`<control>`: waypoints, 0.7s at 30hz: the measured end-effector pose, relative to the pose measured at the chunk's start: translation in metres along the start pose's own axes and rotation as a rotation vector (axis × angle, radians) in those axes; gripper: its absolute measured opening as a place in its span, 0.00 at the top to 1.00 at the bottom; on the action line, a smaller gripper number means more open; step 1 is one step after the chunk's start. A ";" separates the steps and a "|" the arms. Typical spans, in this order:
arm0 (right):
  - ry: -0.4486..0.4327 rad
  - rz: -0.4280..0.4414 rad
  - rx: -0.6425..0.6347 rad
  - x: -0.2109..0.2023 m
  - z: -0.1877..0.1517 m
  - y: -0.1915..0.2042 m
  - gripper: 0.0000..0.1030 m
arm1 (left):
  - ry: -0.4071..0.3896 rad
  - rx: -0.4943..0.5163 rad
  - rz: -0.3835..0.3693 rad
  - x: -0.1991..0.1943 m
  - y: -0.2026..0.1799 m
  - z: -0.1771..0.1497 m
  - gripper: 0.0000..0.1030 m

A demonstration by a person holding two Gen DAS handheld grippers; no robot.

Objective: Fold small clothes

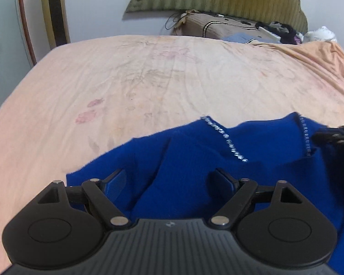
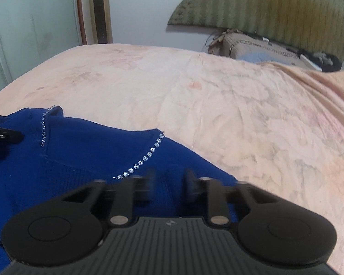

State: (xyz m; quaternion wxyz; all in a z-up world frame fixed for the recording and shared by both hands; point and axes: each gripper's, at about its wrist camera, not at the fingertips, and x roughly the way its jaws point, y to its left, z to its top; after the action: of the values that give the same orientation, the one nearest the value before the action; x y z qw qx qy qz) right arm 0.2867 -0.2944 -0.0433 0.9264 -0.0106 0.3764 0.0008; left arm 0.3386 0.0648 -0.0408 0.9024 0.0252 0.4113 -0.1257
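left gripper [image 1: 172, 181] gapes wide over the blue top [image 1: 195, 155]; only the right wrist view shows the right gripper [image 2: 168, 181], narrowed onto its fabric, lower centre.

Soft even indoor light, fisheye-bent edges, right gripper [image 2: 168, 178] motion-blurred

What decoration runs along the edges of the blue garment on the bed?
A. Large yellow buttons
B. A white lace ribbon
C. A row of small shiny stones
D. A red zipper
C: a line of small shiny stones follows the edge of the blue garment.
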 end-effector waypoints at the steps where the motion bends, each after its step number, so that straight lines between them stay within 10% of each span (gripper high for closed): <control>1: -0.012 -0.001 -0.005 -0.002 0.000 0.000 0.84 | -0.009 -0.019 0.000 0.002 0.003 0.001 0.18; 4: -0.049 -0.006 -0.002 -0.009 -0.004 -0.003 0.88 | -0.021 -0.085 -0.029 0.005 0.009 0.003 0.21; 8: -0.120 -0.011 0.032 -0.025 -0.007 -0.009 0.89 | -0.016 -0.069 -0.091 -0.004 0.003 0.002 0.82; 10: -0.168 -0.024 0.043 -0.037 -0.007 -0.010 0.89 | -0.048 -0.040 -0.078 -0.014 -0.002 -0.001 0.92; 16: -0.310 -0.073 0.039 -0.081 -0.004 -0.010 0.90 | -0.214 -0.065 -0.089 -0.068 0.004 -0.008 0.93; 21: -0.352 -0.160 0.032 -0.084 0.005 -0.016 0.90 | -0.298 -0.061 0.044 -0.072 0.006 0.007 0.95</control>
State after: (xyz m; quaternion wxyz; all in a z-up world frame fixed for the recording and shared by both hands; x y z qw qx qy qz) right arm 0.2301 -0.3100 0.0196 0.9751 -0.0257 0.2066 -0.0769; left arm 0.2993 0.0842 0.0175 0.9564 -0.0123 0.2756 -0.0956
